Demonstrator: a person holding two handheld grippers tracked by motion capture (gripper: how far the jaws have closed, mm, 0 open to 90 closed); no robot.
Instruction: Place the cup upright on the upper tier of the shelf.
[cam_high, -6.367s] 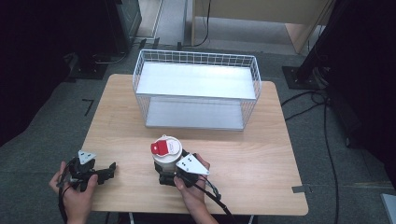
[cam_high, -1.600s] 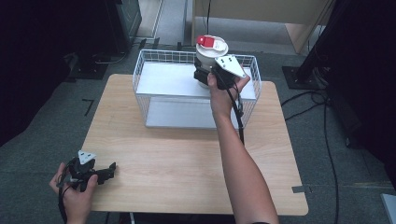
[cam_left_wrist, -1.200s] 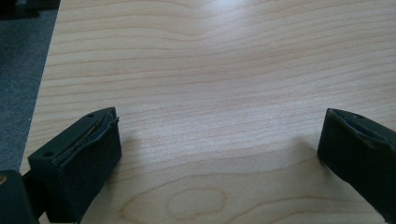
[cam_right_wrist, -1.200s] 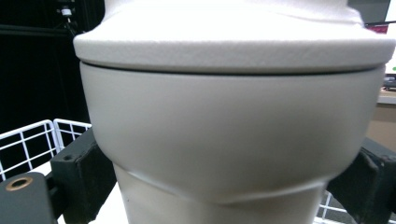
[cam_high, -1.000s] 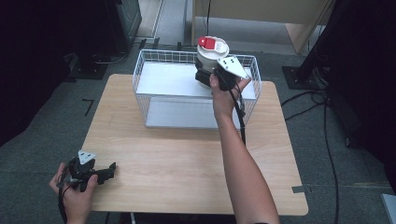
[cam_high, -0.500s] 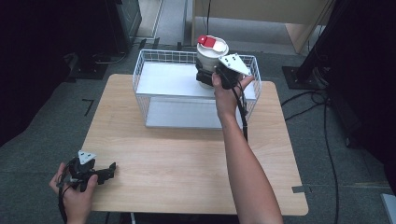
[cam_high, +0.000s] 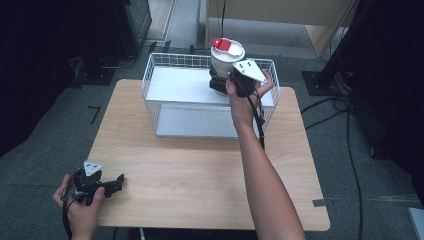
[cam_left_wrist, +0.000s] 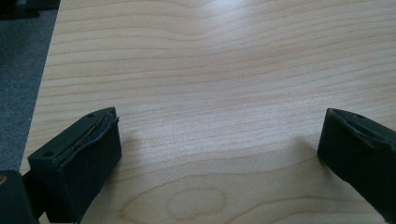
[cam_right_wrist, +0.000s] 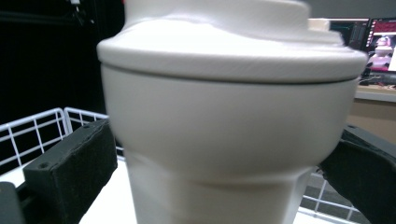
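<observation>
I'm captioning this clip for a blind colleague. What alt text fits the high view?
A person's right gripper holds a white cup with a red-tabbed lid above a white wire basket on a wooden table. The left gripper rests open at the near-left corner.

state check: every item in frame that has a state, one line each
cup: upright, lid on, held above the basket's far right part, not set down.
red tab: lying flat on the cup's lid.
wire basket: upright on the table, nothing resting inside.
right gripper: shut on the cup, jaws on either side of its body.
left gripper: open, nothing between the jaws, low over the table at its near left corner.
</observation>
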